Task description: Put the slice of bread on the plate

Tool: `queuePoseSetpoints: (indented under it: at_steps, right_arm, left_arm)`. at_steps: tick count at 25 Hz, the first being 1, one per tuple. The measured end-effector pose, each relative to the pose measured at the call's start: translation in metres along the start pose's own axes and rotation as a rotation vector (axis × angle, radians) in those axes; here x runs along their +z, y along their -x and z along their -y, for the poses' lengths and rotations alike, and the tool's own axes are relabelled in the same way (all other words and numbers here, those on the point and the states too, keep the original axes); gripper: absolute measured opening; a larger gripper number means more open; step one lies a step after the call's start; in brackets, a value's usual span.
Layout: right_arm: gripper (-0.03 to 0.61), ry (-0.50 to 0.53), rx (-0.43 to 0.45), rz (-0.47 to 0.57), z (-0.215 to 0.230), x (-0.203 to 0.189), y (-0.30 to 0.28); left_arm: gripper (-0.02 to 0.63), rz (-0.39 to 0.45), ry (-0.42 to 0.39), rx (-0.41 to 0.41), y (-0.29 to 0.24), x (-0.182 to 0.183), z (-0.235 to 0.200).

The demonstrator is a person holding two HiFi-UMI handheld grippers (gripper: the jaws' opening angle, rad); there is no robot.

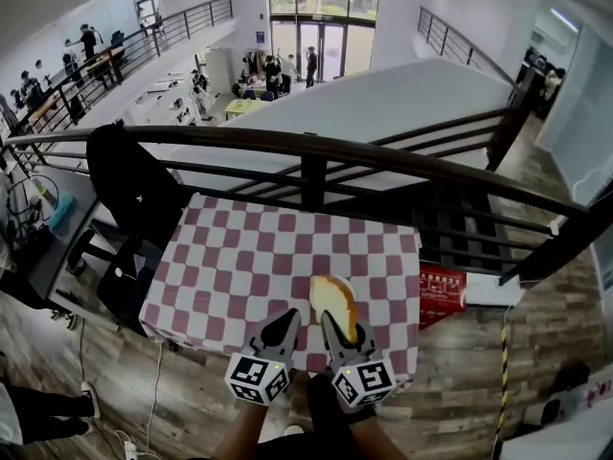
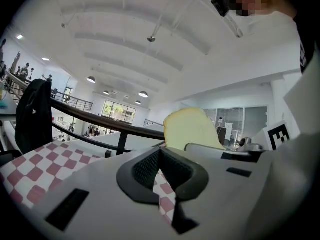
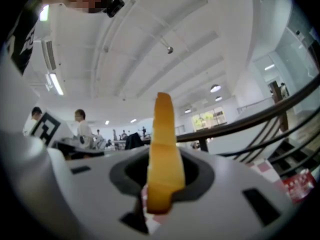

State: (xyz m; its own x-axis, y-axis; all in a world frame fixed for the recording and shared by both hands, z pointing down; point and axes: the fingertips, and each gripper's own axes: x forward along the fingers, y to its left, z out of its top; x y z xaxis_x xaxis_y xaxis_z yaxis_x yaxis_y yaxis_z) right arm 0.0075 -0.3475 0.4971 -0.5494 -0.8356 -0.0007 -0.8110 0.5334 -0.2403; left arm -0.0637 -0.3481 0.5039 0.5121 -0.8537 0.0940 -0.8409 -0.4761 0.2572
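A slice of bread (image 1: 333,303), pale with a golden crust, stands on edge between the jaws of my right gripper (image 1: 335,322), which is shut on it above the near edge of the checkered table (image 1: 239,257). In the right gripper view the bread (image 3: 162,154) shows edge-on, with my right gripper (image 3: 161,184) clamped on its lower part. My left gripper (image 1: 284,322) hangs just to the left, its tips together with nothing between them. In the left gripper view my left gripper (image 2: 159,154) is shut, and the bread (image 2: 192,129) rises beyond it. No plate shows in any view.
A dark railing (image 1: 306,151) runs behind the table, with an open drop to a lower floor beyond. A black chair with a jacket (image 1: 129,180) stands at the table's left. A red box (image 1: 441,290) lies on the floor at the right.
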Motion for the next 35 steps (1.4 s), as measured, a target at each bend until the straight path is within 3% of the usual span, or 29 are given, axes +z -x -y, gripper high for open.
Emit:
queuePoseSetpoints:
  at_steps: [5,13,19,24,29,32,33,35]
  right_arm:
    - [0.1,-0.081,-0.033,-0.089,0.058,-0.03,-0.038]
    - [0.1,-0.337,-0.125,-0.309,0.134,-0.129,-0.061]
    - [0.1,-0.612,-0.12,-0.457,0.134,-0.208,-0.065]
    - [0.1,-0.714,-0.113,-0.578,0.128,-0.254,-0.075]
    - [0.102,-0.698,-0.196,-0.719,0.137,-0.284,-0.078]
    - [0.114,-0.607,-0.208,-0.785,0.141,-0.289,-0.077]
    - [0.132,-0.552,-0.202,-0.795,0.143,-0.287,-0.078]
    - [0.259,-0.444,-0.204,-0.799,0.147,-0.281,-0.079]
  left_arm:
    - [0.018,-0.075,0.026,0.005,-0.054,-0.02,-0.017]
    - [0.018,-0.176,0.105,0.041,-0.105,-0.07,-0.04]
    - [0.018,-0.315,0.183,0.061,-0.112,-0.127,-0.045]
    - [0.018,-0.373,0.199,0.057,-0.112,-0.149,-0.044]
    - [0.018,-0.374,0.218,0.068,-0.115,-0.149,-0.054]
    - [0.018,-0.368,0.222,0.075,-0.113,-0.148,-0.058]
    - [0.018,-0.368,0.225,0.078,-0.113,-0.147,-0.06]
    - [0.018,-0.368,0.23,0.082,-0.11,-0.147,-0.063]
